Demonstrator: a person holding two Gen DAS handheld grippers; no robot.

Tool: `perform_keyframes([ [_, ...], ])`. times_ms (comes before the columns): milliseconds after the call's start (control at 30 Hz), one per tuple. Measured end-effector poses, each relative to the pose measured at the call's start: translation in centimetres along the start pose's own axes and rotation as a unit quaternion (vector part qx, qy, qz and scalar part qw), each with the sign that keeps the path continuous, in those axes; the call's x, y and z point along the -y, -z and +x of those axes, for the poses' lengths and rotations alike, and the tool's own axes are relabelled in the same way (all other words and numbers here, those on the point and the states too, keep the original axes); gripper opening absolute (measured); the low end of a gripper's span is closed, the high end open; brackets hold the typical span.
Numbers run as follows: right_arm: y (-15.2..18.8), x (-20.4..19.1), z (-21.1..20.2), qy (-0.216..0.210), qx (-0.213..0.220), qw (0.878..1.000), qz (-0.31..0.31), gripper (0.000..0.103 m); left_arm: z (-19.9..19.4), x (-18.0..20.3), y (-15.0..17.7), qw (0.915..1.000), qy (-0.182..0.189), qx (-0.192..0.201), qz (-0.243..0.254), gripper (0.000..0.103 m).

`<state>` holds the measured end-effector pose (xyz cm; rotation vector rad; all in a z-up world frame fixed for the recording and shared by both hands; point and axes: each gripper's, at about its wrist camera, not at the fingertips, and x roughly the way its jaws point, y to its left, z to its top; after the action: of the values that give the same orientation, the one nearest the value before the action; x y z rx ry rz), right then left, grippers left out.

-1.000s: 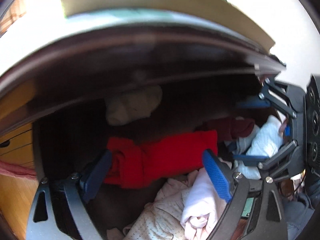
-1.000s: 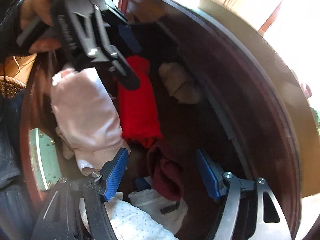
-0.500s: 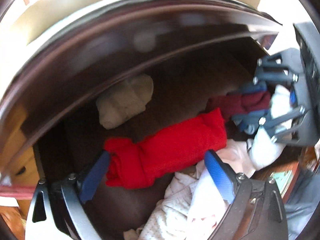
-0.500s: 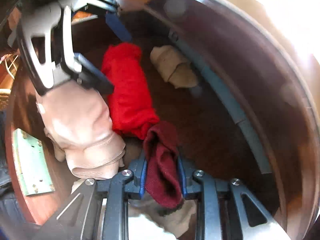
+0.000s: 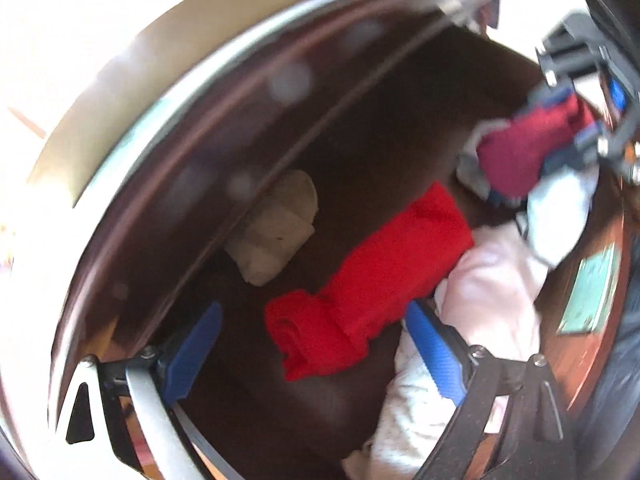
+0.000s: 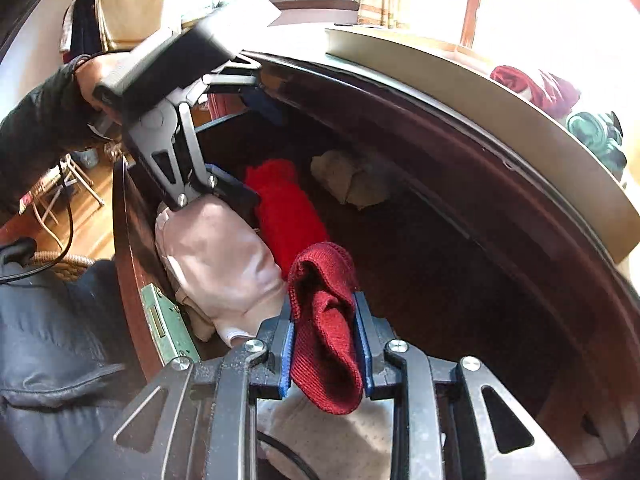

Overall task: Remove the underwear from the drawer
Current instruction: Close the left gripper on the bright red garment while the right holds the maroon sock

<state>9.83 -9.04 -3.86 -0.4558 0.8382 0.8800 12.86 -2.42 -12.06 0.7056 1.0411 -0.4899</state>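
Observation:
The open dark wooden drawer (image 6: 460,288) holds rolled underwear: a bright red roll (image 5: 380,272), a beige roll (image 5: 276,228) by the far wall and a pale pink piece (image 5: 496,280). My right gripper (image 6: 323,308) is shut on a dark red knit piece (image 6: 324,344) and holds it clear of the pile; it also shows at the upper right in the left wrist view, with the dark red piece (image 5: 524,152) hanging from it. My left gripper (image 5: 310,316) stands open, its jaws on either side of the near end of the bright red roll without touching it.
A white dotted garment (image 6: 340,432) lies under my right gripper. A greenish lock plate (image 6: 168,332) sits on the drawer's front board. On the dresser top (image 6: 500,100) lie a red item (image 6: 536,84) and a teal one (image 6: 596,136). A hand in a dark sleeve (image 6: 44,120) holds the left gripper.
My right gripper closed on the dark red piece and lifted it off the pile. The left gripper rolled and shifted sideways over the bright red roll, still open.

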Motion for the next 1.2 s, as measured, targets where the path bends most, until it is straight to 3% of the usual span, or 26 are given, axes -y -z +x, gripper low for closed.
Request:
perform_keyframes([
  [167, 0.7, 0.6, -0.4, -0.013, 0.007, 1.000, 0.012, 0.027, 1.0, 2.0, -0.3, 0.9979, 0.015, -0.012, 0.061, 0.088],
  [433, 1.2, 1.3, -0.8, -0.026, 0.014, 0.999, 0.025, 0.027, 3.0, 3.8, -1.9, 0.9936, 0.053, -0.040, 0.091, 0.083],
  [533, 1.2, 1.4, -0.4, -0.027, 0.017, 0.999, 0.026, 0.027, 3.9, 3.7, -2.6, 0.9935, 0.069, -0.049, 0.075, 0.082],
  [667, 1.3, 1.1, -0.5, -0.027, 0.020, 0.999, 0.028, 0.027, 5.4, 3.7, -2.9, 0.9917, 0.098, -0.064, 0.054, 0.065],
  [833, 1.5, 1.0, -0.4, -0.025, 0.027, 0.999, 0.031, 0.027, 5.3, 3.9, -2.0, 0.9920, 0.108, -0.055, 0.033, 0.052],
  [867, 1.5, 1.0, -0.5, -0.024, 0.028, 0.999, 0.031, 0.027, 5.2, 3.8, -2.0, 0.9893, 0.125, -0.064, 0.039, 0.049],
  [1200, 1.8, 1.3, -1.0, -0.022, 0.049, 0.998, 0.044, 0.027, 3.2, 1.1, -0.8, 0.9926, 0.111, -0.028, -0.039, 0.043],
])
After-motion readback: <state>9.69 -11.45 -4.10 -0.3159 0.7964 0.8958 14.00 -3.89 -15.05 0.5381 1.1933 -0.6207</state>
